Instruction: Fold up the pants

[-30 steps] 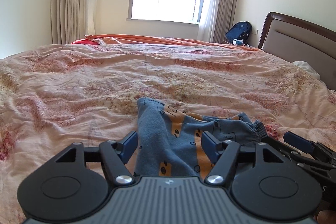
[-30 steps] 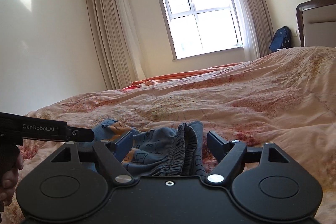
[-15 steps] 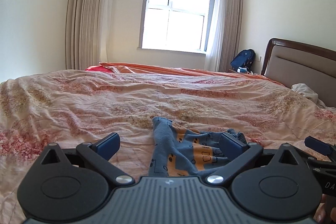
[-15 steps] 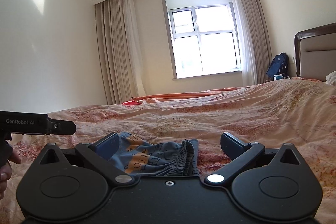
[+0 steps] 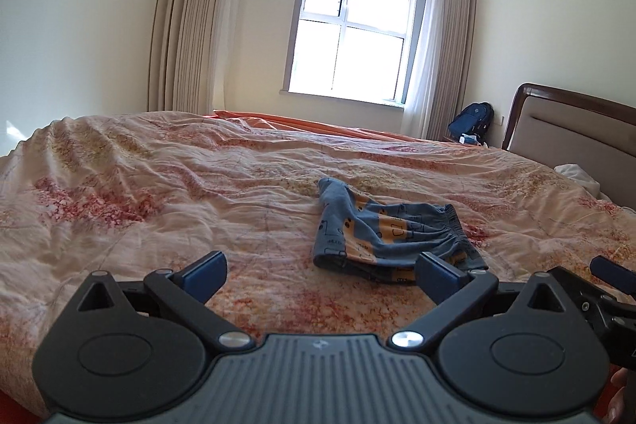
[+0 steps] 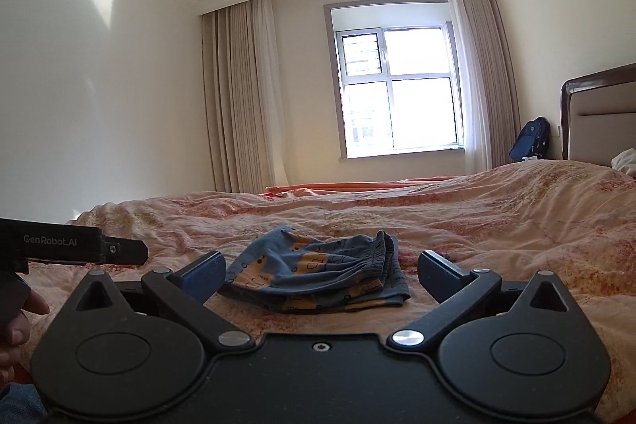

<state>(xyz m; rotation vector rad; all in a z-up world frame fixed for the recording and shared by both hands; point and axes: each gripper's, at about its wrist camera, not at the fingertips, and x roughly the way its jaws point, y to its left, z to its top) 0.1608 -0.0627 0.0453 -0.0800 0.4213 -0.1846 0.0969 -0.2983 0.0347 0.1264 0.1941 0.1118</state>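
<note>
Folded pants [image 6: 318, 275] beyond spread tongs [image 6: 318, 271]

Near edge of the folded pants [image 5: 383, 237] hidden behind the left tool's right finger [image 5: 437, 271], headboard [image 5: 572, 130] beyond the pants cut off by the frame edge, a hand [image 6: 18, 320] left of the pants mostly out of frame, small items beside the backpack [image 5: 473, 122] too small to tell
</note>
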